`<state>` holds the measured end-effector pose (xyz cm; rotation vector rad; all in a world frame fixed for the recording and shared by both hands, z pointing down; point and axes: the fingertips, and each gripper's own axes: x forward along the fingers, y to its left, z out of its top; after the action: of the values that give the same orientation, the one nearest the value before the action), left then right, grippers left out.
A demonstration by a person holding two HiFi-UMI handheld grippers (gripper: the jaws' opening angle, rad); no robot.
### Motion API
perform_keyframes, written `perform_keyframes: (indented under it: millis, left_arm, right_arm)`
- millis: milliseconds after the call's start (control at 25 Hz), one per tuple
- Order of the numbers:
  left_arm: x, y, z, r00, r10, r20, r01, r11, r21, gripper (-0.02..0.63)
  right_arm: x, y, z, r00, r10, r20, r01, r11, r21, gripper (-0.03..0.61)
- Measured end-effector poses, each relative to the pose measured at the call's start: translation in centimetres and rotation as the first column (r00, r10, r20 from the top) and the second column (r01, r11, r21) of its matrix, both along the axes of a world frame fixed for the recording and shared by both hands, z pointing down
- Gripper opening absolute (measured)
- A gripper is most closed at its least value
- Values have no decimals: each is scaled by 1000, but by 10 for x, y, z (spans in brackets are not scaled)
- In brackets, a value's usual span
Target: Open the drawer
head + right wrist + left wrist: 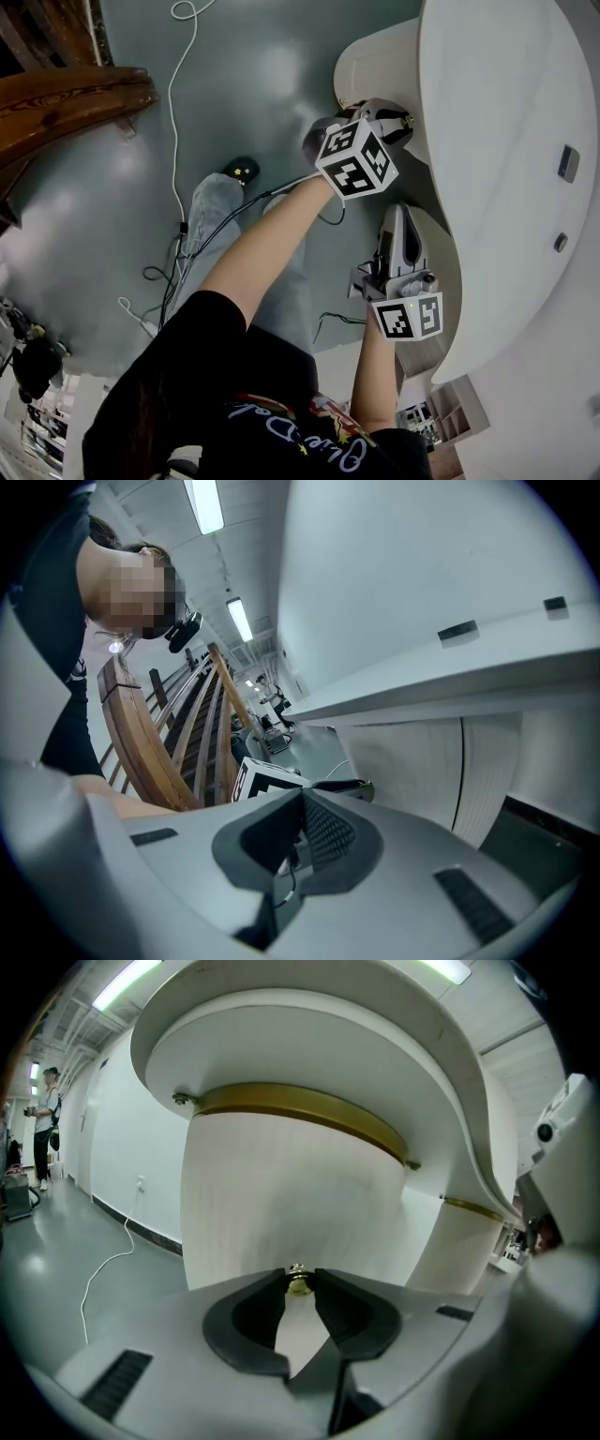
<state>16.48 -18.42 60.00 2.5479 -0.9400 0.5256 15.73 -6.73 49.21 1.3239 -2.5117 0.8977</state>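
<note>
Left fingers point(258, 1312): pinching brass knob point(299, 1283)
Right fingers point(328, 832): pressed together
Drawer point(300, 1194): likely stiff; pull your knob straight

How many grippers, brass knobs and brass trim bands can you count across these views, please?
Grippers: 2, the left gripper and the right gripper
Brass knob: 1
Brass trim bands: 2
Total: 5
</note>
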Motion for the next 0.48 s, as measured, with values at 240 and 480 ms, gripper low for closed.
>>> perform_keyframes:
  millis: [240, 480]
  left_arm:
    - [0, 2, -1, 999, 38, -1, -38, 999, -16, 95]
    - [-5, 10, -2, 999, 47, 1, -47, 999, -25, 95]
  right_arm:
    - [-1, -2, 0, 1000, 1, -4, -1, 1000, -8, 0]
    - [-3, -3, 0, 1000, 8, 0, -8, 1000, -16, 0]
